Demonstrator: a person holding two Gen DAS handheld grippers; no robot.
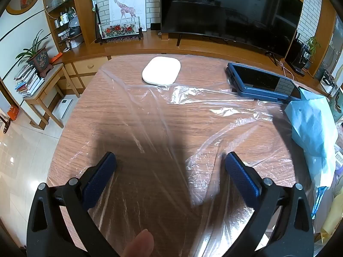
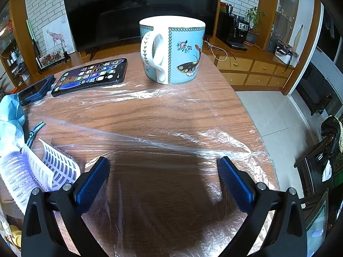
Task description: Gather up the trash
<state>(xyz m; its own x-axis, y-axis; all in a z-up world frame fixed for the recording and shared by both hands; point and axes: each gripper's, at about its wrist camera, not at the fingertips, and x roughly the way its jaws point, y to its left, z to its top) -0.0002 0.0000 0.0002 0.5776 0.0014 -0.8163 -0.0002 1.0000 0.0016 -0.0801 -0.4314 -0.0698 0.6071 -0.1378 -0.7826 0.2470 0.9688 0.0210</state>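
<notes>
A crumpled sheet of clear plastic film [image 1: 154,115] lies spread over the wooden table [image 1: 85,111]; the same film [image 2: 163,145] shows in the right wrist view. My left gripper [image 1: 170,160] hangs open just above the film, nothing between its blue pads. My right gripper [image 2: 164,165] is open too, over a fold of the film, holding nothing. Crumpled light-blue paper [image 1: 310,124] lies at the table's right edge, seen as blue paper [image 2: 10,111] at the left of the right wrist view. A printed wrapper [image 2: 42,167] lies beside the right gripper's left finger.
A white flat pad [image 1: 161,70] and a blue-cased tablet [image 1: 259,81] sit at the table's far side. A lit phone [image 2: 92,76] and a blue butterfly mug [image 2: 172,51] stand ahead of the right gripper. A fingertip [image 1: 141,244] shows low in the left view. Television [image 1: 227,8] behind.
</notes>
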